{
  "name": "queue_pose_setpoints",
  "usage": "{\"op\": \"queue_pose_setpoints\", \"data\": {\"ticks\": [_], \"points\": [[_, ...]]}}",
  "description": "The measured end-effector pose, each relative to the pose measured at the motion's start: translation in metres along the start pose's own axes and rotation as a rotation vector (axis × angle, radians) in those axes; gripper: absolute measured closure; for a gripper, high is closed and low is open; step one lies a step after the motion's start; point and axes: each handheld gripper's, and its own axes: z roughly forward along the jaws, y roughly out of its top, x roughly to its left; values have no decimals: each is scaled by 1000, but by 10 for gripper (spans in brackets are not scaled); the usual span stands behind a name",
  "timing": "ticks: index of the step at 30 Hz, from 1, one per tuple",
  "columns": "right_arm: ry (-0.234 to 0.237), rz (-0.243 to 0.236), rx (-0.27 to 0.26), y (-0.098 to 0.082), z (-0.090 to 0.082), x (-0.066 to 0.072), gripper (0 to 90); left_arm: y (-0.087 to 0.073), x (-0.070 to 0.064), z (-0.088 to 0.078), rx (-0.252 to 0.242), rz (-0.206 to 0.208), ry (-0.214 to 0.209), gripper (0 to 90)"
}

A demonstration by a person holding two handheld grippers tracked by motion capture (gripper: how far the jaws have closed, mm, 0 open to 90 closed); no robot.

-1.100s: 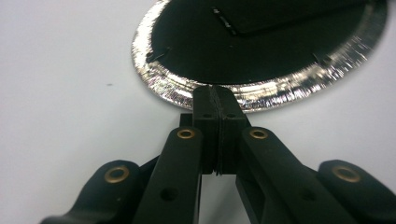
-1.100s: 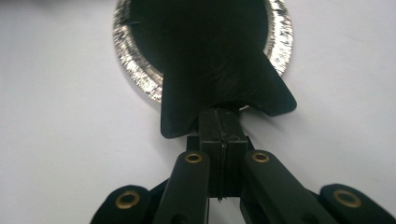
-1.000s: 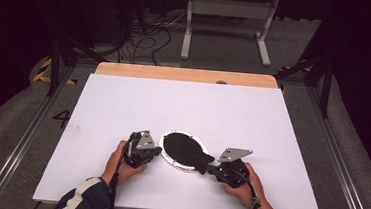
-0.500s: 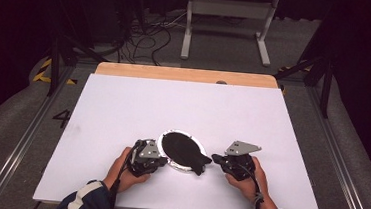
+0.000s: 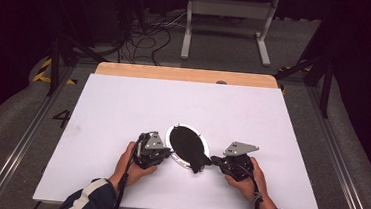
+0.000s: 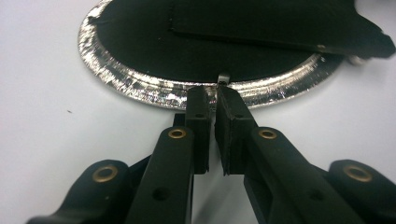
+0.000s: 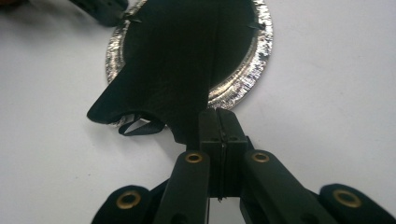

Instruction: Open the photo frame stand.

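Observation:
A round silver foil plate [image 5: 170,135] lies on the white table near the front, with a black cloth [image 5: 188,142] spread over it. My left gripper [image 5: 168,153] is at the plate's left rim. In the left gripper view its jaws [image 6: 214,91] are pinched on the rim [image 6: 140,86], where a small metal tab pokes up between the tips. My right gripper [image 5: 215,161] is at the cloth's near right corner. There its jaws [image 7: 219,114] are shut on the edge of the cloth [image 7: 177,60], which hangs off the plate [image 7: 252,74]. A thin black loop [image 7: 140,127] dangles from that corner.
The white table top [image 5: 272,121] stretches wide to both sides and beyond the plate, with a wooden strip [image 5: 186,74] along its far edge. A hand [image 5: 131,165] and forearm come in from the bottom behind each gripper.
My left gripper has shifted slightly right, closer against the plate's rim. The right gripper drifted a little to the right with the cloth corner. The plate stays in place.

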Motion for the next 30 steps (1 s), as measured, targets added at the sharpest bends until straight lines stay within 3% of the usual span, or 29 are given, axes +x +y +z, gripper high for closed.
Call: {"op": "queue_pose_setpoints", "data": {"ticks": [6,8,14,21,27,30], "points": [[35,-13,2,0,4,9,900,7,12,7,-10,-70,5,854],[32,-31,4,2,5,14,900,8,15,8,-8,-72,3,855],[72,-21,-11,3,8,22,900,11,20,11,-11,-94,29,838],[64,-57,3,8,12,34,900,12,25,12,-10,-90,38,825],[94,-22,0,6,13,30,900,12,22,13,-12,-91,37,856],[88,-29,1,6,14,31,900,12,24,12,-11,-88,32,854]]}}
